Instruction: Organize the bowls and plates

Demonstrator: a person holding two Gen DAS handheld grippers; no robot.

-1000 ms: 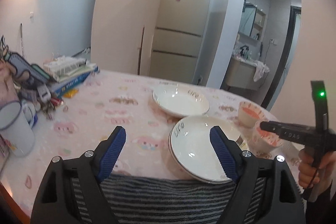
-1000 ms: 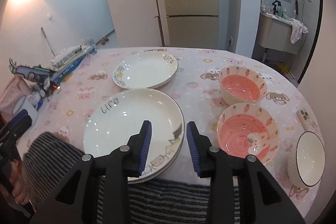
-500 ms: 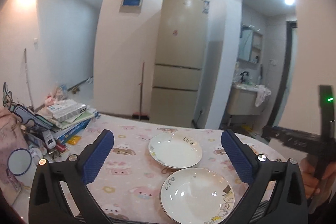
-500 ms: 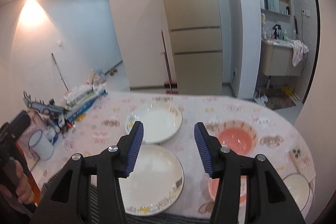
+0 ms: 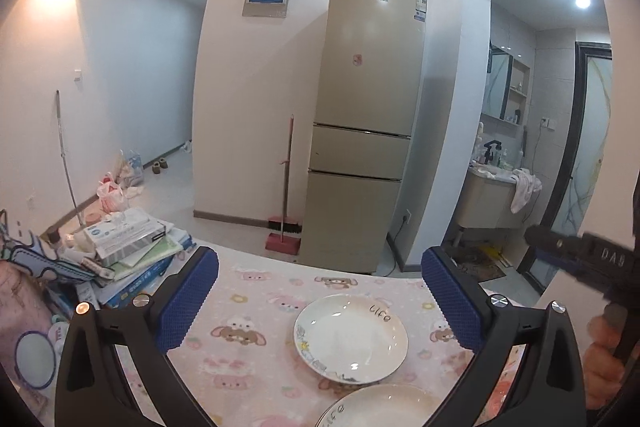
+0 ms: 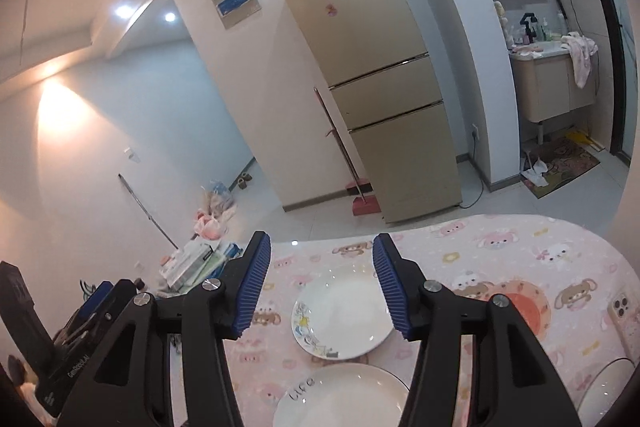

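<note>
- Left tool (image 5: 320, 291): lower centre of the left wrist view, blue pads spread wide, nothing between them, held above the worktop.
- Right tool (image 6: 320, 287): lower centre of the right wrist view, pads parted, pinching nothing; also seen at the right edge of the left wrist view, gripped by a hand (image 5: 604, 363).
- Worktop (image 5: 256, 311): pink cloth printed with cartoon animals, filling the lower part of both views.
- Far plate (image 5: 351, 338): white, lettered rim, flat on the worktop, framed between the left tool's pads; lower centre of the frame.
- Near plate (image 5: 380, 407): white, lettered, bottom edge of the frame, just beside the far plate; whether the rims touch I cannot tell.
- Pink bowl (image 6: 524, 311): lower right of the right wrist view, partly hidden behind the tool's right arm.
- Phone (image 6: 622, 311): right edge, lying on the worktop.
- Stack of books and boxes (image 5: 128, 247): left side of the worktop.
- Refrigerator (image 5: 364, 123): centre background, broom (image 5: 286, 187) leaning beside it.
</note>
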